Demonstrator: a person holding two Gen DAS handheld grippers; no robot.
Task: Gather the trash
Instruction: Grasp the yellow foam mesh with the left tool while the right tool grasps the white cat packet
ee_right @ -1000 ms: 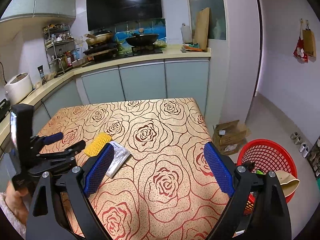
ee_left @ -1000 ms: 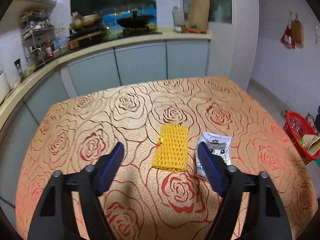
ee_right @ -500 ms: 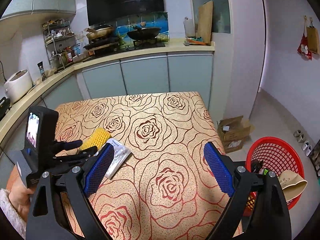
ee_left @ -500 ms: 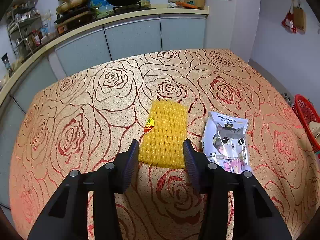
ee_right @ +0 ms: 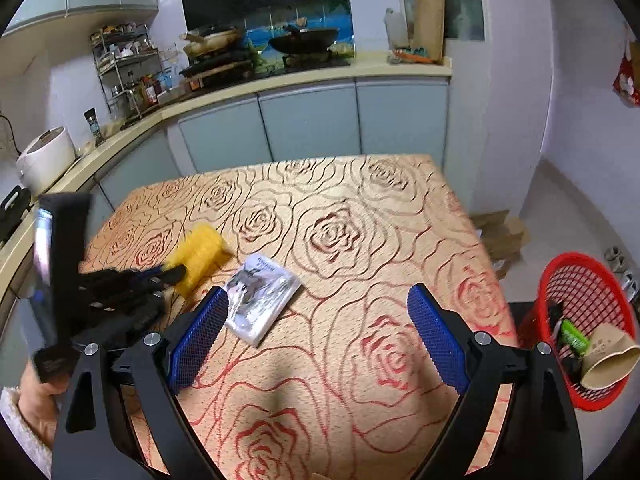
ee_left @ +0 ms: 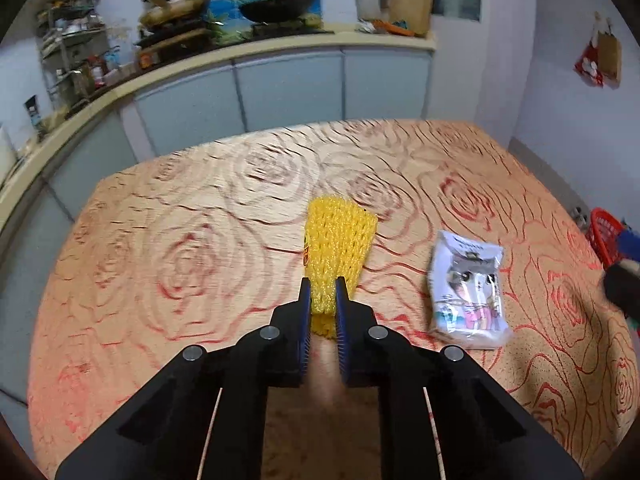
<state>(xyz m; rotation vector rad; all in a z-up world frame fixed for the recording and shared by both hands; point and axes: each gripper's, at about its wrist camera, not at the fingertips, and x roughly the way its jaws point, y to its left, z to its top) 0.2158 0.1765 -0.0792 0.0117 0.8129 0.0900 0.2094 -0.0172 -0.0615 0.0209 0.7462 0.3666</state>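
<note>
I see my left gripper point(ee_left: 323, 286) clamped on the near end of the yellow foam net point(ee_left: 338, 248), its blue ribbed pads squeezing the soft mesh into a narrow waist while the far end fans out wide. The net is a knobbly, honeycomb-textured sleeve with a small sticker on its left edge. Whether it rests on the table point(ee_left: 200, 248) or is lifted off it, I cannot tell; it sits around the middle of the table, toward the left edge as my right camera sees it. The tablecloth is a tan fabric printed with red and brown rose outlines.

Just right of the net, apart from it, lies a flat glossy plastic packet point(ee_left: 468, 288) with a cartoon print, slightly crinkled, lying flat on the cloth.

My right gripper point(ee_right: 316, 336) hovers over the near part of the table with its jaws spread wide, nothing between them, its blue textured pads angled outward. The packet lies just beyond its left finger.

Past the table's right edge, on the floor, stands a red plastic lattice basket point(ee_right: 576, 280) holding a tan paper cup point(ee_right: 608, 360) on its side and a green wrapper point(ee_right: 574, 334).
</note>
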